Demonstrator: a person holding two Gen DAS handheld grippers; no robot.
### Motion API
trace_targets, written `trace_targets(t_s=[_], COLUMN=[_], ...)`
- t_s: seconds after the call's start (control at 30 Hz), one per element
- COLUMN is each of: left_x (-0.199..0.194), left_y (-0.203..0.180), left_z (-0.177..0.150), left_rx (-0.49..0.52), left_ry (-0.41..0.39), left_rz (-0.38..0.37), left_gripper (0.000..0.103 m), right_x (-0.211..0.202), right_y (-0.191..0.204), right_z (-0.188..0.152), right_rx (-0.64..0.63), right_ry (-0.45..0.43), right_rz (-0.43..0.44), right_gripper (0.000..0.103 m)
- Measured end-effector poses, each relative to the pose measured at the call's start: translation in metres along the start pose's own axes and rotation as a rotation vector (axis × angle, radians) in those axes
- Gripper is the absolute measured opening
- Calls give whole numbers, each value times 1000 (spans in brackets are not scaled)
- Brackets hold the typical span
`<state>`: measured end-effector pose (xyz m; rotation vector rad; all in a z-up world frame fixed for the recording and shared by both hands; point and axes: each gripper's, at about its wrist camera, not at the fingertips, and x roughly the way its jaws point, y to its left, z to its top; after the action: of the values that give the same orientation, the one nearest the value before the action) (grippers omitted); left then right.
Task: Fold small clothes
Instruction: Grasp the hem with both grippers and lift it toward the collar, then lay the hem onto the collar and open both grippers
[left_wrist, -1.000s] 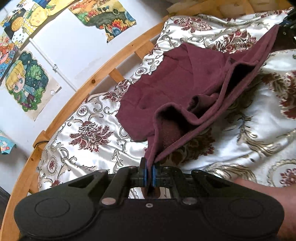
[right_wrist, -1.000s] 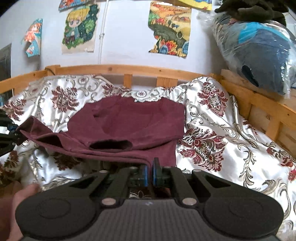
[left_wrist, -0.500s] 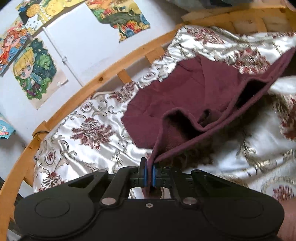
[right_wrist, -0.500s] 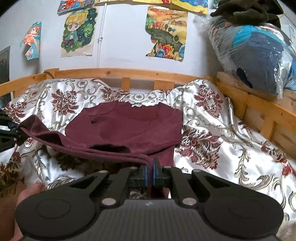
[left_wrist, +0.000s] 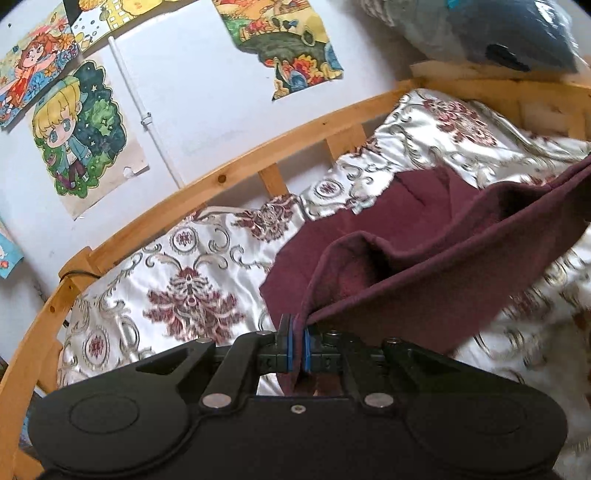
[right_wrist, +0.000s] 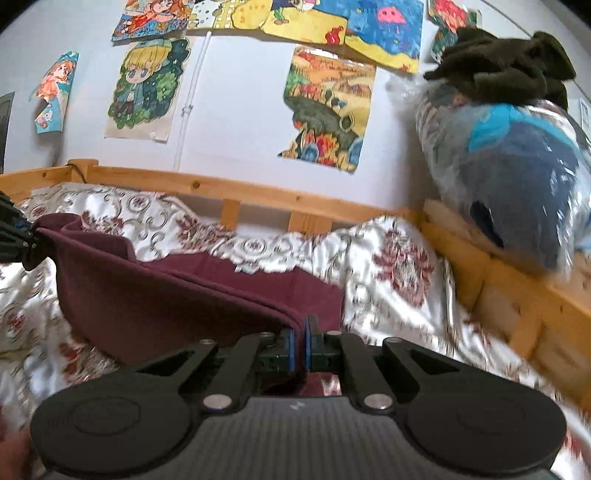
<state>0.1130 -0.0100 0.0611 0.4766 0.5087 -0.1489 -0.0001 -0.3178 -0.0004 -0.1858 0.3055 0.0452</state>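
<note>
Both grippers have risen in the last second, and the maroon garment (left_wrist: 424, 254) has come up with them. The left gripper (left_wrist: 297, 345) has its jaws pinched tight on one corner of the near hem; the right gripper (right_wrist: 300, 343) is clamped the same way on the other corner. A second ago the hem sagged low over the bedspread (left_wrist: 192, 280); now it is stretched taut between the two grips and lifted well clear, while the far half of the garment still lies flat on the bedspread toward the wooden rail (right_wrist: 229, 190). My reading is that the fold is under way: the raised near edge looks ready to be carried forward over the resting half. Blur suggests fast motion, so a corner could slip.
</note>
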Motion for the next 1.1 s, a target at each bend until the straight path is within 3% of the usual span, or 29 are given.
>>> trace_targets(t_s=[0.2,0.43,0.77,1.0,1.1], left_x=[42,110,236,306,327], left_y=[8,9,1,12,16], left_z=[34,50,58,59,53], left_rx=[-40,-50,-55,-134,-190], left_ry=[8,26,118,224,290], left_rz=[19,49,53,23,-2], left_gripper=[5,5,5,6,16], right_x=[49,117,252,325,346], right_y=[-9,-14,-22,-15,-12], right_z=[19,27,43,48,43], right_rx=[-42,-102,-164,-206,-207], right_ry=[-41,-41,73,155,207], right_rz=[-11,-9,28,59,71], right_gripper=[7,7,7,7,8])
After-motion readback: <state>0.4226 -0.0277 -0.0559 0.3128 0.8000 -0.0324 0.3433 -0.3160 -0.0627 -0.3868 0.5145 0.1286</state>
